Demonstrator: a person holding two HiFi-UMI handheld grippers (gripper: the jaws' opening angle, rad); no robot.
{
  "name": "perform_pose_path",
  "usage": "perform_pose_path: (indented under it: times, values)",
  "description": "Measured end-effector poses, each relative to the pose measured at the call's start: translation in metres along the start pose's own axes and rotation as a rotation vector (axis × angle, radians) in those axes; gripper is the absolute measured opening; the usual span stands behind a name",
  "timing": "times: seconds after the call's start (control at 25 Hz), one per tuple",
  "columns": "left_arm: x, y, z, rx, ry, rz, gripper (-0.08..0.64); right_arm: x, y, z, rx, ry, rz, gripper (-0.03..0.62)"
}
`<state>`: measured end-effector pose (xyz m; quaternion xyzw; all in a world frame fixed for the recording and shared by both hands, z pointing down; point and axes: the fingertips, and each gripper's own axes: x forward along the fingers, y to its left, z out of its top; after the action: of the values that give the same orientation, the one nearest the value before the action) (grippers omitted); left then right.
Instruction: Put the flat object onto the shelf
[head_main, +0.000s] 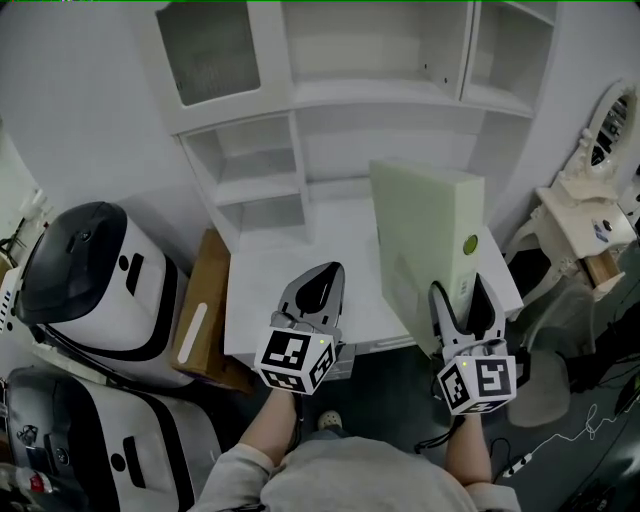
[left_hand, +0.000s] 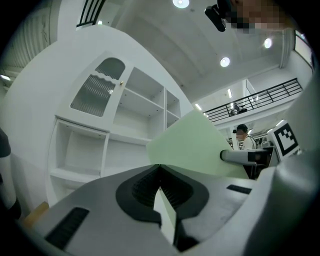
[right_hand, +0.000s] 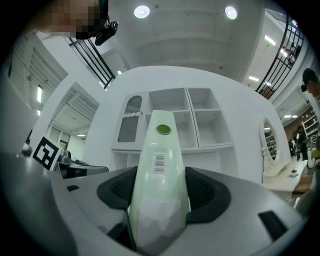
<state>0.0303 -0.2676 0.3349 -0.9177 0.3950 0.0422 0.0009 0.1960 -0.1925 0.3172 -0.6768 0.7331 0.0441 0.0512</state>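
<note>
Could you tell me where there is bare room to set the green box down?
The desktop is bare between the left cubbies and the flat green box. The wide shelf above it looks empty too. It is crowded only at the desk's right, where the right gripper holds the box on edge.
</note>
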Motion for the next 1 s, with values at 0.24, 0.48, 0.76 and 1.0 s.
perform_pose_path:
  times: [0.24, 0.48, 0.76, 1.0]
  values:
    - [0.021, 0.033, 0.0, -0.001, 0.0, -0.04, 0.014, 0.033, 0.012, 0.003, -0.062, -0.009, -0.023, 0.29]
    - [0.033, 0.061, -0.001, -0.003, -0.003, -0.076, 0.014, 0.06, 0.024, 0.011, -0.155, -0.019, -0.041, 0.29]
    - [0.038, 0.083, -0.002, -0.006, -0.015, -0.098, 0.014, 0.08, 0.036, 0.043, -0.35, -0.066, -0.034, 0.288]
    - [0.041, 0.089, -0.001, -0.022, -0.023, -0.094, 0.014, 0.094, 0.045, 0.09, -0.598, -0.137, -0.004, 0.288]
